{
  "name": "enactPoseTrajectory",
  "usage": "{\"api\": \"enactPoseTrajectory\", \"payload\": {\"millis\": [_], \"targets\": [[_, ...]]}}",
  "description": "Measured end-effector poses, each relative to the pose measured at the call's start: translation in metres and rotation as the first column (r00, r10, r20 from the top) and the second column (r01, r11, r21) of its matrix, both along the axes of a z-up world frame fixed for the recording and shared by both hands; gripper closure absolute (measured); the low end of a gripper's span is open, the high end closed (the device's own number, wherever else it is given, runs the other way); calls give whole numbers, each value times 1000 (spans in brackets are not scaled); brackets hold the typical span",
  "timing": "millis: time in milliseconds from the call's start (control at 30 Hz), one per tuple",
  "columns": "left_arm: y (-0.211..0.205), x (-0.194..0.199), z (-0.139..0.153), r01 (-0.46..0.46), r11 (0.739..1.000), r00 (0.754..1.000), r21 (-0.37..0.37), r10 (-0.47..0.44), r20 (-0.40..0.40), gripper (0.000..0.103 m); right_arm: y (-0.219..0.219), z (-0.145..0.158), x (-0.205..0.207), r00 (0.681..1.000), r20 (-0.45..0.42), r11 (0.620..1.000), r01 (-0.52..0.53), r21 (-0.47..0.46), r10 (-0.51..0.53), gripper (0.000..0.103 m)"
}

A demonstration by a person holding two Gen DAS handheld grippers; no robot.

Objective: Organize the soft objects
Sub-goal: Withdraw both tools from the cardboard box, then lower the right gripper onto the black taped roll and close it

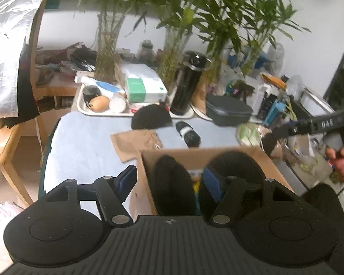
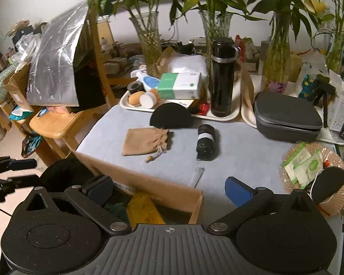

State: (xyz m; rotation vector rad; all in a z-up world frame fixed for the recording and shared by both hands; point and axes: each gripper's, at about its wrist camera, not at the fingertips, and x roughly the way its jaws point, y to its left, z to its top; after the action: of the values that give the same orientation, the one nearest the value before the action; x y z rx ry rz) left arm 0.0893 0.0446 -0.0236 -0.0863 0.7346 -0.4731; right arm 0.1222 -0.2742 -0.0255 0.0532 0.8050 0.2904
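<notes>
A brown cardboard box sits at the near edge of the blue-grey mat; it also shows in the right wrist view. Black soft items lie inside it. My left gripper is open above the box, its right finger inside. My right gripper is open and empty over the box's right corner. On the mat lie a tan drawstring pouch, a black semicircular pad and a black roll with a white label. These also show in the left wrist view: pouch, pad, roll.
A tray with tissue box, egg and a black flask stands behind the mat. A grey zip case is at right. A woven plate with packets and a black pad sits near right. Glass vases of bamboo line the back. Wooden chair at left.
</notes>
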Motion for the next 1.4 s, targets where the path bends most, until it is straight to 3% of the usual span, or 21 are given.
{"api": "enactPoseTrajectory", "payload": {"millis": [133,467,900,1400], "targets": [[1,19,6,-12,1000,1000,-9,12,14,40,-1,-1,17,1000,-6,1000,7,-4,-7,0],[-10,66,9,-1,998,1000,66,1,11,40,-12,-7,50,999,13,999,39,-29,-38,0],[0,99,-19,12,995,1000,96,-11,-17,40,-27,-57,104,1000,-5,999,29,-25,-29,0],[10,138,-62,21,993,999,116,-18,-33,40,-27,-116,159,999,36,999,-11,34,10,1]]}}
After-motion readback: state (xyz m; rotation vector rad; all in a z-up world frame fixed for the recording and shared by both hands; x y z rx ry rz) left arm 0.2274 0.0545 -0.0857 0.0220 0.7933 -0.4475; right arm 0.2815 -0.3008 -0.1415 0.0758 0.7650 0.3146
